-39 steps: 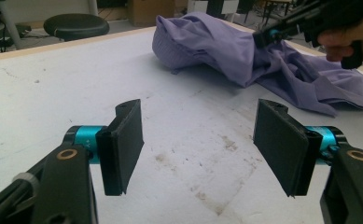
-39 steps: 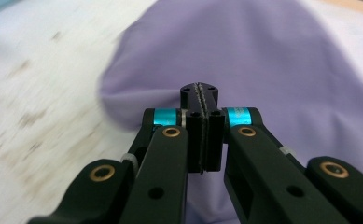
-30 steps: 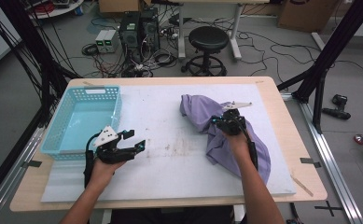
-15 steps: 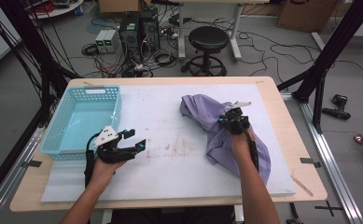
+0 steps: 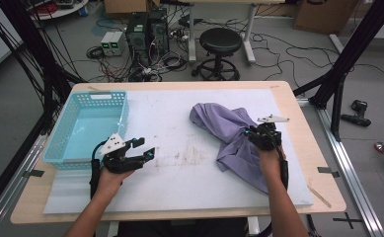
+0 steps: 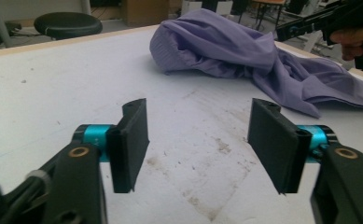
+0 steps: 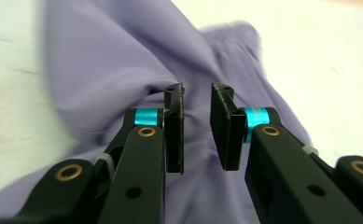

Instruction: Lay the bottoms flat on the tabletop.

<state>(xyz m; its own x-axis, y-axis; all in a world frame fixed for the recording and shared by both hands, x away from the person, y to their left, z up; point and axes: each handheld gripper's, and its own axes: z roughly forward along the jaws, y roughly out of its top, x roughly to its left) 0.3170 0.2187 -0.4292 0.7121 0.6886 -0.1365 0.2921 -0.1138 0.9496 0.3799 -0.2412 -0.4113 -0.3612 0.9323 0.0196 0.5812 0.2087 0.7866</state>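
- Right gripper [image 7: 196, 128]: jaws narrowly apart, just opening, over the purple cloth [image 5: 229, 136], pads clear of it.
- Left gripper [image 6: 198, 140]: jaws wide, just narrowing slightly, nothing between them, above the table [image 5: 179, 158].

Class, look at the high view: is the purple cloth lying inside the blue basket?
No. The purple cloth lies crumpled on the white mat at the right, well apart from the blue basket at the left.

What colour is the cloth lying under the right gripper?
Plain light purple cloth, no pattern; the left gripper view shows it best.
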